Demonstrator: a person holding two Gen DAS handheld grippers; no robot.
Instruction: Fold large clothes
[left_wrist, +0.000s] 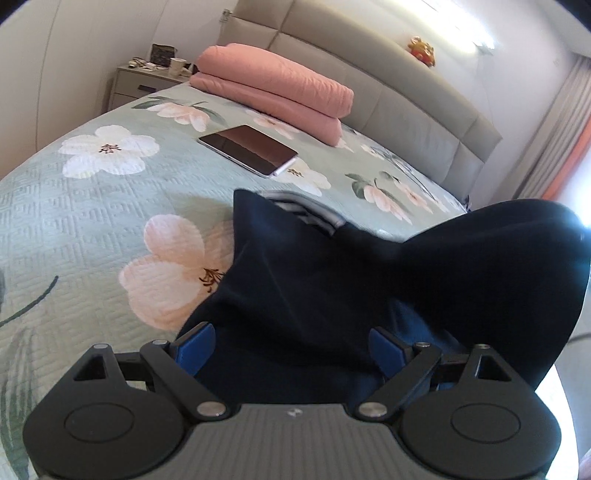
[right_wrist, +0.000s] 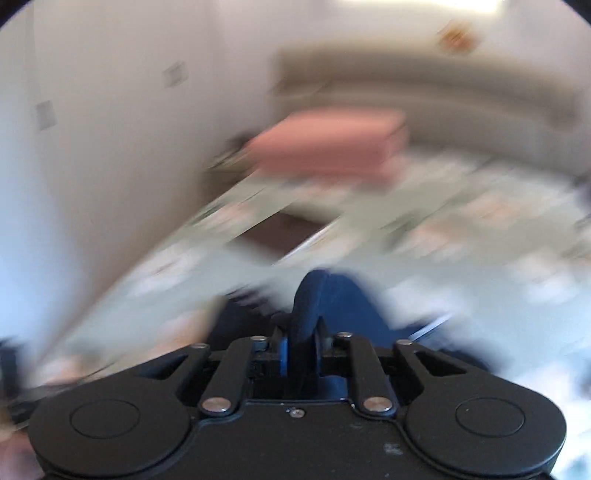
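Gripper on our right is clenched on a fold of the navy garment; our left gripper gapes wide over the cloth, gripping nothing. One-sided lifting could drag the garment askew across the bed. Farther off, the tablet might snag a swinging hem.

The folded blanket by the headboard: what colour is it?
Pink; the folded blanket shows best in the left wrist view.
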